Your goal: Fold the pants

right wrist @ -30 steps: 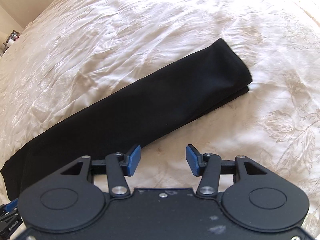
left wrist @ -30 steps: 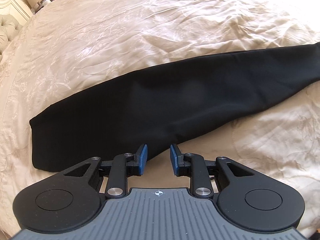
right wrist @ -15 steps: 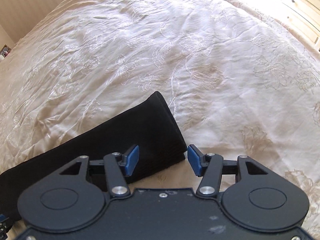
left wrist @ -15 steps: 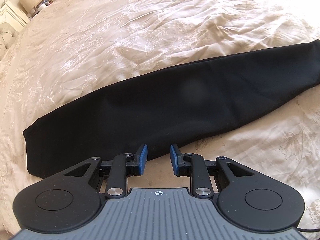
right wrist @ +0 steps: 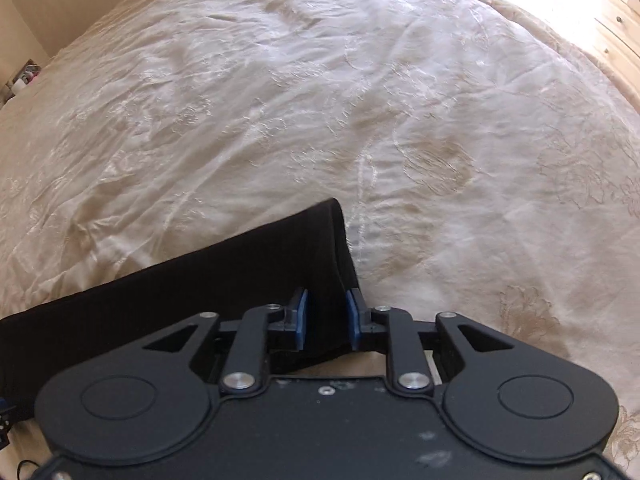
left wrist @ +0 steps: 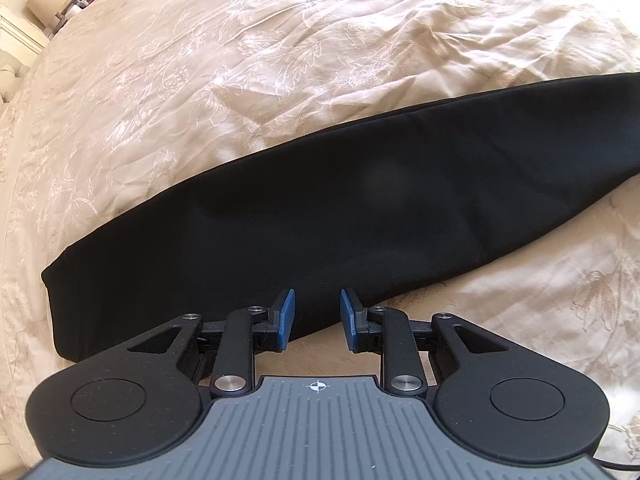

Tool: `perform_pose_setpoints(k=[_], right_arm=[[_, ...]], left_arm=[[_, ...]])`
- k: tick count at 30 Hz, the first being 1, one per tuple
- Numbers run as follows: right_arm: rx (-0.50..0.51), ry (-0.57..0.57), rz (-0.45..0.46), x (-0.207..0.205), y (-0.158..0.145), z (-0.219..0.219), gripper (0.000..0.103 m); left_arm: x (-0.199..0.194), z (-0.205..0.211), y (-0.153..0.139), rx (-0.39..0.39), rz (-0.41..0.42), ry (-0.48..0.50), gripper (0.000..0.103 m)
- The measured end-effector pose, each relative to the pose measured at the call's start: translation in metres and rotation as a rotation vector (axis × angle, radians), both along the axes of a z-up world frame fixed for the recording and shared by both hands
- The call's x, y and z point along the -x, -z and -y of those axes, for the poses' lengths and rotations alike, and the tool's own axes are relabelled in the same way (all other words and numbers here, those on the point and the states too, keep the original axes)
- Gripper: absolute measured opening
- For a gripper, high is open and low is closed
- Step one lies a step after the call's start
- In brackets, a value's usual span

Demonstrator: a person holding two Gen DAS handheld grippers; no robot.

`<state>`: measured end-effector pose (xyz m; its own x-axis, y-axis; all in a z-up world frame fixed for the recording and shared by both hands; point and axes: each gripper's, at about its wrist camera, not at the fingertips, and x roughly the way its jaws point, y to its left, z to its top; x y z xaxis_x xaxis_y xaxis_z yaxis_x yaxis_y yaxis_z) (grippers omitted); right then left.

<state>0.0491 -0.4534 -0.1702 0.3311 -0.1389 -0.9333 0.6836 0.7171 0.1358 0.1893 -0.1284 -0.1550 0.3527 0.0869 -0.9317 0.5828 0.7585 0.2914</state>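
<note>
The pants [left wrist: 360, 208] lie lengthwise across the bedspread [left wrist: 280, 60], one end low at the left of the left wrist view, the other running off to the right; the left gripper [left wrist: 315, 312] sits at their near edge, bedspread below it; in the right wrist view the pants' end [right wrist: 320, 264] lies between the pads of the right gripper [right wrist: 326, 318], bedspread beyond and to the right; a lamp [left wrist: 44, 2] stands behind the bed's far left corner.

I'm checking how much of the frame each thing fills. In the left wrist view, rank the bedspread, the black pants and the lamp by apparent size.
1. bedspread
2. black pants
3. lamp, though it is far off, so it looks smaller than it is.
</note>
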Motion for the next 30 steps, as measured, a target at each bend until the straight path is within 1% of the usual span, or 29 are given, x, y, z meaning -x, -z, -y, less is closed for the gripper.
perform_pose_setpoints(k=[1, 2, 3, 4, 5, 7, 8, 13, 16, 17, 19, 20, 21, 22, 23, 24, 25, 26, 30], right_arm=[[-0.023, 0.022, 0.009, 0.004, 0.002, 0.005, 0.037], [-0.039, 0.037, 0.044, 0.01, -0.001, 0.01, 0.039], [-0.04, 0.039, 0.085, 0.014, -0.005, 0.012, 0.047], [-0.03, 0.035, 0.115, 0.018, -0.011, 0.014, 0.068], [-0.012, 0.027, 0.135, 0.02, -0.014, 0.015, 0.083], [0.006, 0.01, 0.149, 0.02, -0.015, 0.02, 0.085], [-0.007, -0.002, 0.147, 0.019, -0.011, 0.024, 0.085], [-0.138, -0.056, 0.111, 0.005, 0.02, 0.037, 0.085], [-0.19, -0.11, 0.09, -0.007, 0.038, 0.035, 0.089], [-0.194, -0.119, 0.083, -0.01, 0.042, 0.034, 0.094], [-0.199, -0.126, 0.085, -0.016, 0.048, 0.034, 0.096], [-0.203, -0.13, 0.09, -0.019, 0.048, 0.033, 0.093], [-0.211, -0.141, 0.103, -0.021, 0.048, 0.032, 0.086], [-0.219, -0.153, 0.116, -0.022, 0.046, 0.031, 0.064], [-0.214, -0.156, 0.113, -0.023, 0.044, 0.031, 0.05], [-0.221, -0.162, 0.12, -0.023, 0.042, 0.031, 0.039], [-0.256, -0.165, 0.14, -0.022, 0.041, 0.033, 0.024], [-0.279, -0.149, 0.158, -0.021, 0.038, 0.034, 0.023], [-0.243, -0.155, 0.182, -0.021, 0.017, 0.029, 0.023]], left_arm=[[0.0, 0.001, -0.001, -0.001, 0.006, 0.003, 0.026], [0.0, 0.002, -0.002, 0.001, 0.013, 0.004, 0.026], [-0.001, 0.003, -0.003, 0.004, 0.014, 0.001, 0.026], [-0.001, 0.004, -0.002, 0.005, 0.011, -0.004, 0.026], [-0.001, 0.004, -0.002, 0.005, 0.005, -0.008, 0.026], [-0.001, 0.006, 0.001, -0.001, -0.004, -0.008, 0.026], [-0.001, 0.006, 0.002, -0.007, -0.005, -0.004, 0.026], [0.001, 0.009, 0.003, -0.019, -0.005, 0.009, 0.026], [-0.001, 0.01, 0.002, -0.016, -0.006, 0.005, 0.026], [-0.002, 0.01, 0.002, -0.014, -0.009, 0.004, 0.026], [-0.004, 0.013, 0.003, -0.008, -0.014, 0.001, 0.026], [-0.005, 0.015, 0.003, -0.003, -0.017, -0.001, 0.026], [-0.007, 0.017, 0.004, 0.003, -0.021, -0.004, 0.026], [-0.009, 0.02, 0.004, 0.011, -0.025, -0.005, 0.026], [-0.011, 0.023, 0.005, 0.02, -0.03, -0.006, 0.026], [-0.013, 0.027, 0.006, 0.031, -0.033, -0.005, 0.026], [-0.016, 0.032, 0.007, 0.041, -0.036, -0.005, 0.026], [-0.02, 0.037, 0.008, 0.052, -0.041, -0.004, 0.026], [-0.038, 0.062, 0.018, 0.1, -0.033, 0.006, 0.026]])
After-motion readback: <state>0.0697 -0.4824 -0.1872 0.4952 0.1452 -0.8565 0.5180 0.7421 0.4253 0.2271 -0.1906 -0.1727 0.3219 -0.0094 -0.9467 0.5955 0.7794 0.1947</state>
